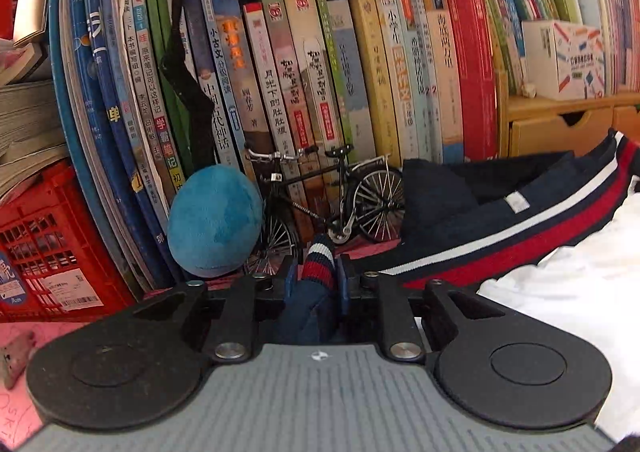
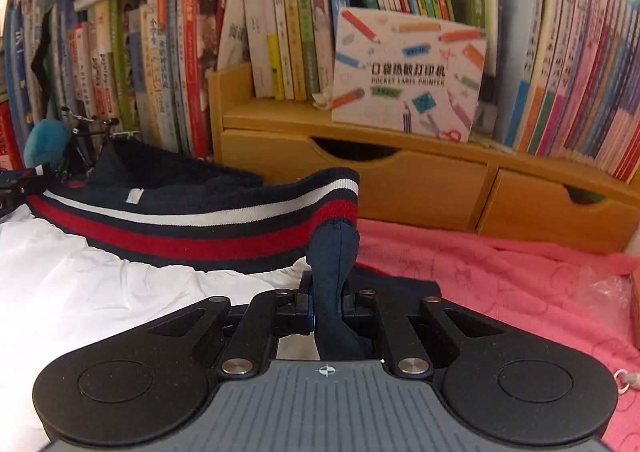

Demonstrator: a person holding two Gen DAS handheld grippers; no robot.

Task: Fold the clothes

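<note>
A navy garment with a red, white and navy striped hem band lies stretched between my two grippers above a white cloth. My left gripper is shut on the left corner of the striped hem. My right gripper is shut on the right corner of the same garment, with navy fabric bunched between its fingers. The band hangs taut from one gripper to the other. A small white label shows inside the garment.
A wall of upright books stands close behind. A model bicycle and a blue plush ball sit in front of it, a red crate at left. Wooden drawers and a printer box stand right. Pink blanket covers the surface.
</note>
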